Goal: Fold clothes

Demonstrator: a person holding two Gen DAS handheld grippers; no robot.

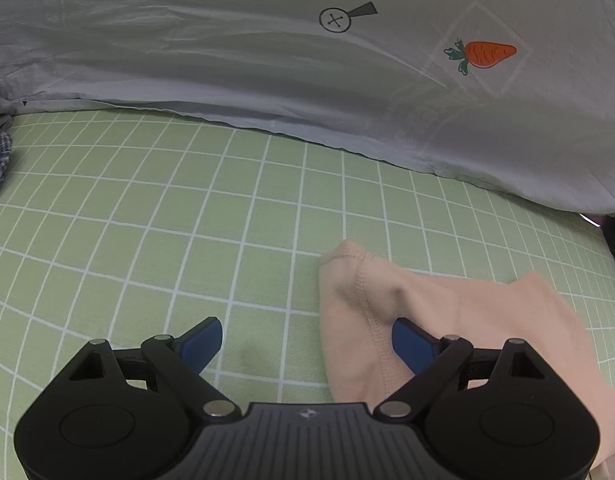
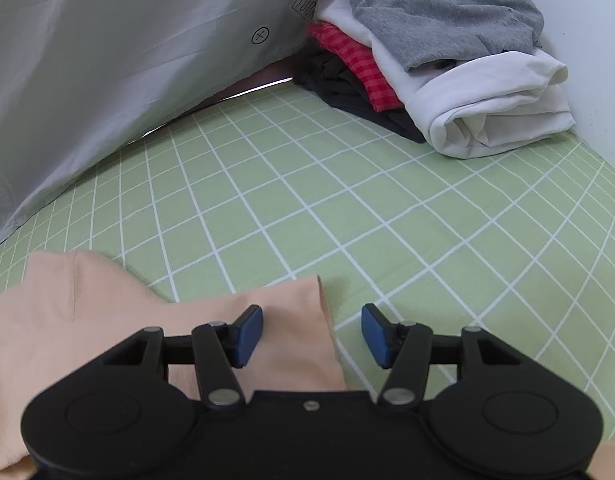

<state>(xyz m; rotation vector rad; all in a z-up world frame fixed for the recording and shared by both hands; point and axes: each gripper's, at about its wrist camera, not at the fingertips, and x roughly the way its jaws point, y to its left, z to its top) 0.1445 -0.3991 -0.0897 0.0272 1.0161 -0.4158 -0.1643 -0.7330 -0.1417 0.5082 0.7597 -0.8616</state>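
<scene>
Here, a peach garment [image 1: 447, 320] lies spread on the green checked bed sheet [image 1: 147, 220]. The left gripper [image 1: 307, 340] stands wide apart over its left edge, gripping nothing. The right gripper [image 2: 311, 334] is also apart, straddling the garment's right corner. A pile of clothes [image 2: 447, 60] sits beyond, beside a pale pillow [image 2: 107, 60].

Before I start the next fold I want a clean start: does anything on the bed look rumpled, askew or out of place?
The peach garment lies bunched and uneven on the green checked sheet, not yet flat. The pile of clothes in the far corner is loosely heaped, with a grey piece crumpled on top. Nothing looks spilled or damaged.
</scene>
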